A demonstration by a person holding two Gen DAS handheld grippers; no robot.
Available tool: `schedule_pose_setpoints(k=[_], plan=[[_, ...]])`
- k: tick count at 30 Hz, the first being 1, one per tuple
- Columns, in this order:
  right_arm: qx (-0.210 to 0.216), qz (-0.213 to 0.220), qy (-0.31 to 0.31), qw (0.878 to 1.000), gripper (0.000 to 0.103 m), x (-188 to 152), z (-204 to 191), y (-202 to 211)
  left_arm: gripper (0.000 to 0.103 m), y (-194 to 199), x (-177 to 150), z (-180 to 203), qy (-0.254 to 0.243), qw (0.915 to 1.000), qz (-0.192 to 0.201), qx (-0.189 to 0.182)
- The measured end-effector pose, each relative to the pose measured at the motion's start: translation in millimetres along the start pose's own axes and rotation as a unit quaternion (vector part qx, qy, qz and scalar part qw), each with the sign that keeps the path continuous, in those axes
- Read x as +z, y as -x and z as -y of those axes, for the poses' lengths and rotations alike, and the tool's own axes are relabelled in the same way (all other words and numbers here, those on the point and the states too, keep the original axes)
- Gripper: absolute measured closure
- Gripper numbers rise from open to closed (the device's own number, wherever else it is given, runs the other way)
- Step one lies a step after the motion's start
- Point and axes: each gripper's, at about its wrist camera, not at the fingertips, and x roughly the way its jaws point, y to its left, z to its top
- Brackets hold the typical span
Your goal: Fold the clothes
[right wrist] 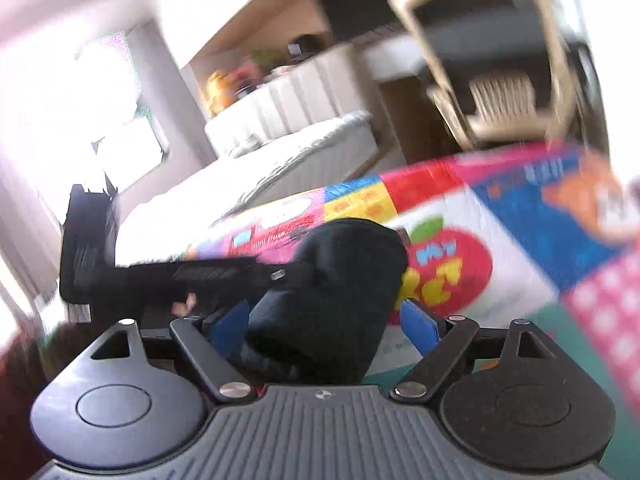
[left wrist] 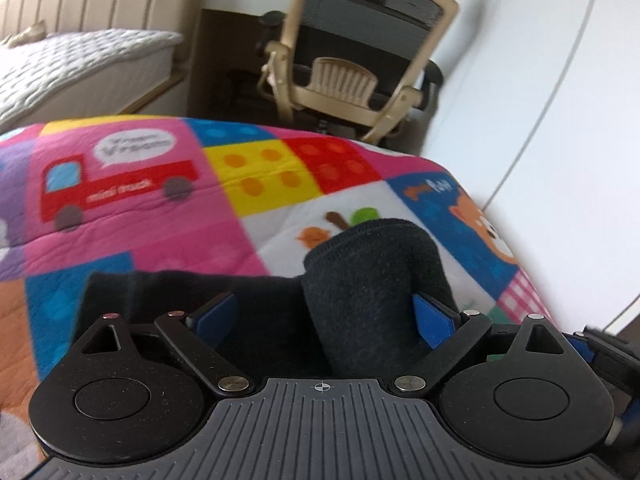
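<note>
The dark garment [left wrist: 360,280] lies bunched on the colourful quilt [left wrist: 140,200], one rolled end standing up; with nothing pinning it, my guess is that end could flop over and undo the fold. Seen from the left gripper [left wrist: 324,316], the roll sits at twelve o'clock between wide-spread jaws, the right pad close beside it. The right gripper [right wrist: 324,320] stands wide too, cloth at eleven o'clock between its pads; contact is too blurred to tell.
</note>
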Motion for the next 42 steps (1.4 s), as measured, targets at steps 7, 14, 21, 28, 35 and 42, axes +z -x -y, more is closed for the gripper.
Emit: schedule_pose_setpoints(k=[7, 14, 21, 28, 35, 42], plan=[[0.030, -0.055, -0.113, 0.992, 0.030, -7, 25, -53, 0.004, 0, -2, -10, 0.018, 0.9998, -0.009, -0.003], [-0.005, -0.048, -0.087, 0.995, 0.063, -5, 24, -35, 0.004, -5, -4, 3, 0.015, 0.9996, -0.021, -0.011], [-0.077, -0.004, -0.047, 0.996, 0.064, 9, 37, 8, 0.005, -19, 0, 52, -0.026, 0.9986, -0.023, -0.040], [-0.153, -0.010, 0.089, 0.984, 0.059, 0, 5, 8, 0.005, -24, -3, 68, -0.044, 0.9975, -0.028, -0.048], [-0.187, -0.007, 0.242, 0.952, 0.055, -17, -48, -7, 0.005, -5, 1, 40, -0.008, 0.9992, -0.011, -0.038], [-0.176, -0.010, 0.245, 0.954, 0.052, -14, -55, -7, 0.004, -6, 5, 40, -0.014, 0.9994, -0.001, -0.031]])
